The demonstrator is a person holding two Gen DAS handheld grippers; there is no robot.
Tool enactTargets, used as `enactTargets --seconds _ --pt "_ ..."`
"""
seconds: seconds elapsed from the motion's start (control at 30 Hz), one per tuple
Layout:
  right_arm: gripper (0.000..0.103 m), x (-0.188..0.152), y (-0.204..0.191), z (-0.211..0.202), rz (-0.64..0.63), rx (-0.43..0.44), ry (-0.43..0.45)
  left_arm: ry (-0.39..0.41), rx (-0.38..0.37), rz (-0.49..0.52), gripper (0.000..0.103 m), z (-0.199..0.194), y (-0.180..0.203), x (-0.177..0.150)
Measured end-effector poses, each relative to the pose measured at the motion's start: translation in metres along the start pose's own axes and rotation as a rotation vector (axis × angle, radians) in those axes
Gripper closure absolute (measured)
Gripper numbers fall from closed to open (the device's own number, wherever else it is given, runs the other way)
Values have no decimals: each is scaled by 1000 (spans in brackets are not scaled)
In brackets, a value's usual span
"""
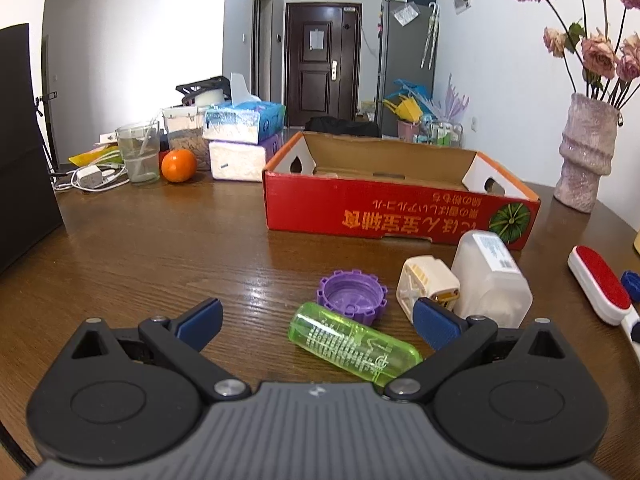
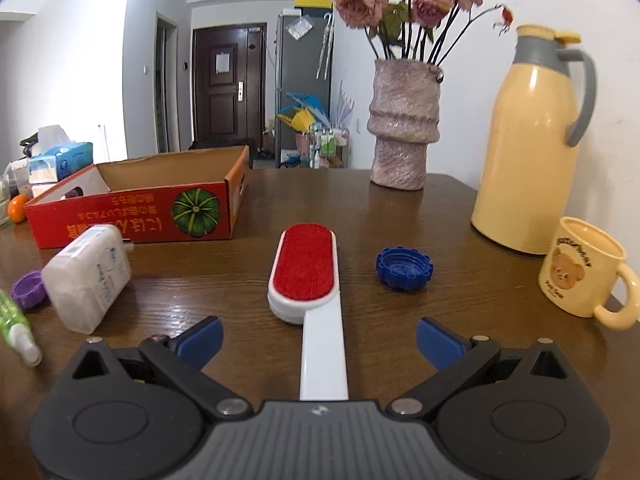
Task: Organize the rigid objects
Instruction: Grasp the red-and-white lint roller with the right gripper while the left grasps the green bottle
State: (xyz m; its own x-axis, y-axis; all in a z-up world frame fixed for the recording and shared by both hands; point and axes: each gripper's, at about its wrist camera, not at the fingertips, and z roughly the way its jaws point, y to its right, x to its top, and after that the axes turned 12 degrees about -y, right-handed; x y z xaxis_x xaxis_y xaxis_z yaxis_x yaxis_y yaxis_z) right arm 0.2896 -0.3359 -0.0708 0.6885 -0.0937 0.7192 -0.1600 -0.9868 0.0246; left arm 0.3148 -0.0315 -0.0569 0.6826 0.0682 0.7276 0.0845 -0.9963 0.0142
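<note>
Red cardboard box [image 1: 400,216] sits far on the table, apparently empty. Nothing sorted yet, I judge. My right gripper [image 2: 320,338] is spread wide astride the white handle of the lint brush [image 2: 306,268], not touching. My left gripper [image 1: 316,320], equally wide, frames the near green bottle [image 1: 354,342]. Next: close squarely, lift, carry to box.

We are in a home: a wooden dining table [image 2: 400,216], dark entrance door [image 1: 322,64] at twelve o'clock, fridge [image 1: 406,64] at one o'clock, vase [image 2: 402,124] of dried roses, thermos jug [image 2: 532,140].
</note>
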Motion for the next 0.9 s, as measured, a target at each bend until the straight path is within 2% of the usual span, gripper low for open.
enactTargets --seconds 0.37,0.5,0.63,0.73,0.77,0.8,0.83,0.9 --pt "3 43 2 67 52 -23 -92 -108 -22 11 0 22 13 0" --pt "9 53 0 84 57 -29 -140 -144 13 37 0 33 26 -1" --pt "12 59 -3 94 53 -38 -161 -172 42 18 0 41 28 -1" --pt "20 61 -3 97 52 -23 -171 -194 58 -11 0 46 24 0" --pt "28 61 -2 97 49 -8 -170 -199 61 -20 2 47 22 0" --pt "43 60 -1 94 45 7 -165 -201 61 -29 7 47 20 1" --pt "48 60 -1 92 39 19 -161 -204 57 -37 10 47 18 1" --pt "49 55 -2 87 31 13 -149 -203 63 -37 24 46 17 1"
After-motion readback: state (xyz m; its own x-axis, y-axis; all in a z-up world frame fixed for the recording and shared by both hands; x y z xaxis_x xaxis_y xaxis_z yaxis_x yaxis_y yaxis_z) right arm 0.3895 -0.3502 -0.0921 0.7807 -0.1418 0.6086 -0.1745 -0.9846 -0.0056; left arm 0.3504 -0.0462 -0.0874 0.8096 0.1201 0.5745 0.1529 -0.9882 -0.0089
